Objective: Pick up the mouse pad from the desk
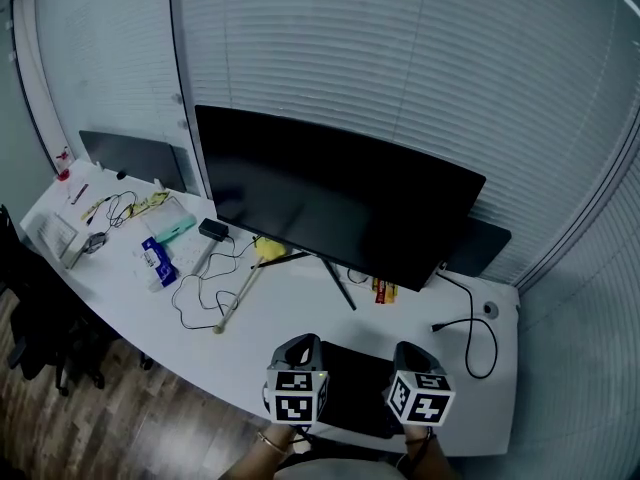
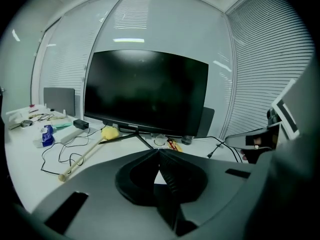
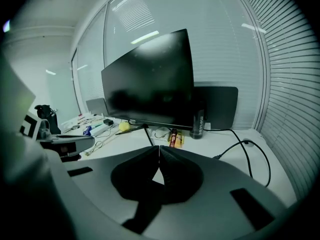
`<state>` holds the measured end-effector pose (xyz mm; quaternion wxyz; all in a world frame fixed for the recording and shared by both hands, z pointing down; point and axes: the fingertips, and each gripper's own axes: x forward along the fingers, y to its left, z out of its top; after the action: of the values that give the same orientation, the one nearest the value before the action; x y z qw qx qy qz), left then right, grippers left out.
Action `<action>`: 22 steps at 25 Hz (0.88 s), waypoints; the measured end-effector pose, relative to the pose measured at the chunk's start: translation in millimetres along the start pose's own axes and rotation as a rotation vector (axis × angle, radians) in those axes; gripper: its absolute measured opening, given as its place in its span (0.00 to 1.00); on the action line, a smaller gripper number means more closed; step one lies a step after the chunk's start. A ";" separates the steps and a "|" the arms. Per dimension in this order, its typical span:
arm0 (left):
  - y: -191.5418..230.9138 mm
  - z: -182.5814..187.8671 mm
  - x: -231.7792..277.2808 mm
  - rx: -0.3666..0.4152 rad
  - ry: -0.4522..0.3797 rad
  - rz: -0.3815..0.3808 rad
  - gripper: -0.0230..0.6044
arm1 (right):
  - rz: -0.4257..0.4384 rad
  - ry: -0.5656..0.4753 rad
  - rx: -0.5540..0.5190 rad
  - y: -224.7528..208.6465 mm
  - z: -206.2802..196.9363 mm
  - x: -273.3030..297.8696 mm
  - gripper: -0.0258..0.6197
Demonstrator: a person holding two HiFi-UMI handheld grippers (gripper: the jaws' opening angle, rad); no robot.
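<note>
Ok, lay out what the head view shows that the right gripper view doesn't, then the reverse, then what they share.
Only the head view: the black mouse pad at the desk's near edge, between the left gripper and the right gripper, and the wooden floor. Only the right gripper view: the dark bottle beside the monitor, and that gripper's jaws shut tip to tip on nothing. Both: the monitor, the looped black cable and the red-and-yellow packet.
</note>
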<state>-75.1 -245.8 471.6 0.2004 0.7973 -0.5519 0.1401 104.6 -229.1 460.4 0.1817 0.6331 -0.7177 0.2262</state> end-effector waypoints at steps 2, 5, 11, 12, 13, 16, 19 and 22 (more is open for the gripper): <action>0.0 -2.8 -0.3 -0.007 0.014 0.003 0.06 | 0.006 0.003 -0.005 1.2 1.4 1.8 0.09; 1.4 -7.2 0.9 -0.022 0.020 0.016 0.06 | 0.010 0.016 -0.010 -0.4 -1.6 3.4 0.09; -5.2 -21.1 4.8 -0.041 0.058 0.027 0.06 | 0.006 0.054 0.007 -15.3 -14.3 6.1 0.09; -6.4 -24.6 5.5 -0.044 0.065 0.030 0.06 | 0.006 0.062 0.009 -17.9 -17.7 6.7 0.09; -7.3 -28.3 6.3 -0.047 0.071 0.034 0.06 | 0.006 0.071 0.012 -20.4 -21.4 7.4 0.09; -10.0 -42.8 7.7 -0.054 0.102 0.041 0.06 | 0.007 0.100 0.024 -26.9 -36.1 10.1 0.09; -11.2 -59.9 6.5 -0.060 0.138 0.049 0.06 | 0.006 0.138 0.040 -32.0 -53.8 11.7 0.09; -9.6 -77.6 4.5 -0.068 0.170 0.058 0.06 | 0.004 0.174 0.053 -35.5 -71.8 13.1 0.09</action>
<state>-64.8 -209.7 540.3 0.2691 0.7589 -0.5602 0.1942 136.3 -203.6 530.6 0.2260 0.6142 -0.6943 0.2994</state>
